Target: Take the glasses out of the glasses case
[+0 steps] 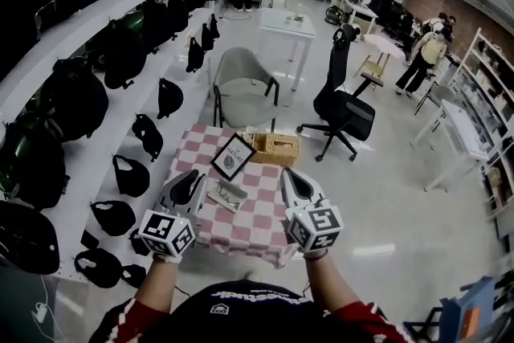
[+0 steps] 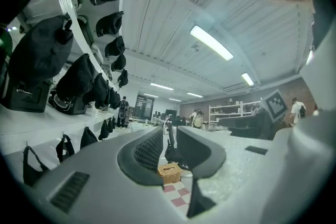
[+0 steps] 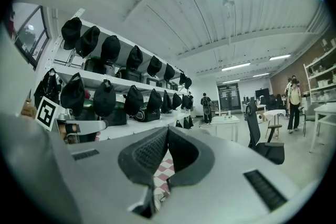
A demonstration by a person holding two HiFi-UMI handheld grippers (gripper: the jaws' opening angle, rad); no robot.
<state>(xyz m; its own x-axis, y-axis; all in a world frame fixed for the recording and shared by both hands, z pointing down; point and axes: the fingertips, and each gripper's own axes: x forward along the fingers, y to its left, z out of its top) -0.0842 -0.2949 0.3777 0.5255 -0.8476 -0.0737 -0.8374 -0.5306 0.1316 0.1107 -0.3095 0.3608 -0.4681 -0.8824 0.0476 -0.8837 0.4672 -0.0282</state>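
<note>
Not much done on this one yet, I'd say. The case (image 1: 226, 193) lies on the checked table (image 1: 265, 225) just in front of the sign (image 1: 233, 157), on my side of it, and neither claw is on it. I can't spot any glasses out on the cloth, and the case is too small to tell if it's open. So everything's left: get at the case, get it open, lift the glasses out.

My left claw (image 1: 191, 177) hangs in front and left of the sign, jaws partly apart with nothing between them. My right claw (image 1: 291, 175) is in front and right of the sign, tips closed together, empty.

The sign seems to say "NATURE", too tiny to swear by. A basket (image 1: 275, 147) sits just right of the sign.
</note>
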